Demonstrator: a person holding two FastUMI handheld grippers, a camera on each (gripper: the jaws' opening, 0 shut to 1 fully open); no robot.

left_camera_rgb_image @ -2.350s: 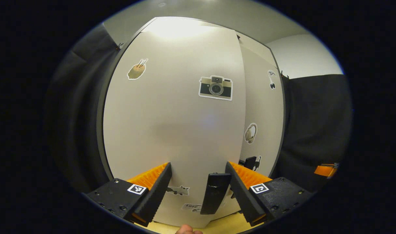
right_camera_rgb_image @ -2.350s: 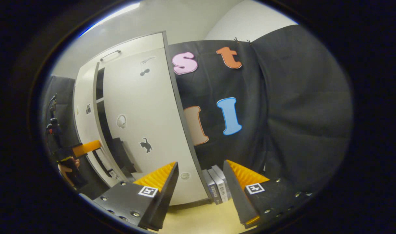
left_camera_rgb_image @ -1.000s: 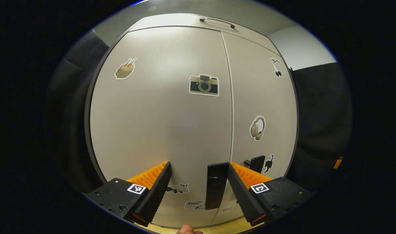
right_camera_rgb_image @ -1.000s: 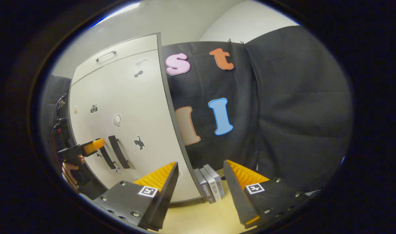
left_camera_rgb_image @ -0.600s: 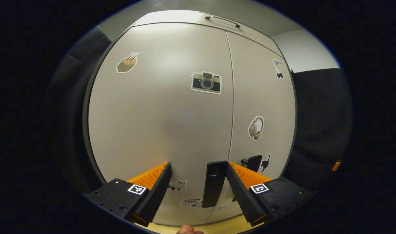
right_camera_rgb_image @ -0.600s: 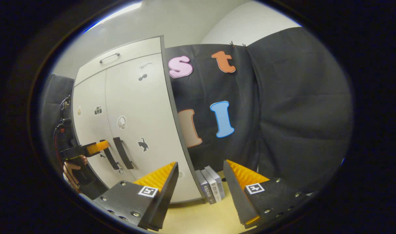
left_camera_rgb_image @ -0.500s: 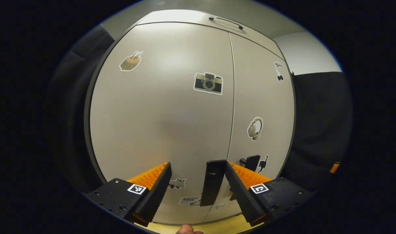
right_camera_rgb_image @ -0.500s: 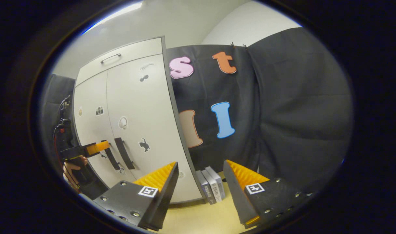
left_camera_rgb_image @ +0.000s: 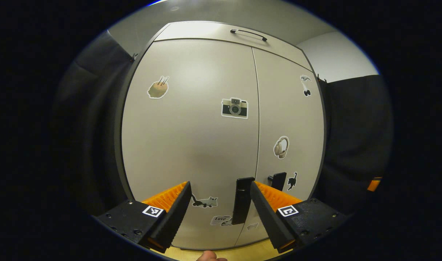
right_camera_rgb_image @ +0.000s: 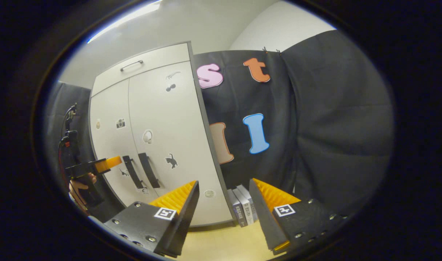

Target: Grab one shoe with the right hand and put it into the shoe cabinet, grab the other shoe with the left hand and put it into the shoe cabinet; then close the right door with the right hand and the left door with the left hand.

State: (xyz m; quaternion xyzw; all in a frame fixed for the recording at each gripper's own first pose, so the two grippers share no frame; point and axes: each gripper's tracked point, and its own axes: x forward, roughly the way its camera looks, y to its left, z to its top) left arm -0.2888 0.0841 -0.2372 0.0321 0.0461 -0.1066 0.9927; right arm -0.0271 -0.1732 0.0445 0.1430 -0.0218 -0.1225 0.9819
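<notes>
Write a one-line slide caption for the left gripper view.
Open left gripper facing the cabinet, both doors shut, left handle between its fingers.

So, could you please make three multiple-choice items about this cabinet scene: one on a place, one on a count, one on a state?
1. Where do the books stand?
A. on top of the cabinet
B. on the floor beside the cabinet
C. between the right gripper's fingers

2. How many dark vertical handles are on the two doors?
A. one
B. two
C. four

3. In what state are the doors?
A. both shut
B. left one open
C. both open

Answers:
1 B: the books stand upright on the floor against the shoe cabinet's side.
2 B: one handle on the left door, one handle on the right door.
3 A: only a thin seam runs between the doors, and the left gripper and the right gripper are open and hold nothing.
</notes>
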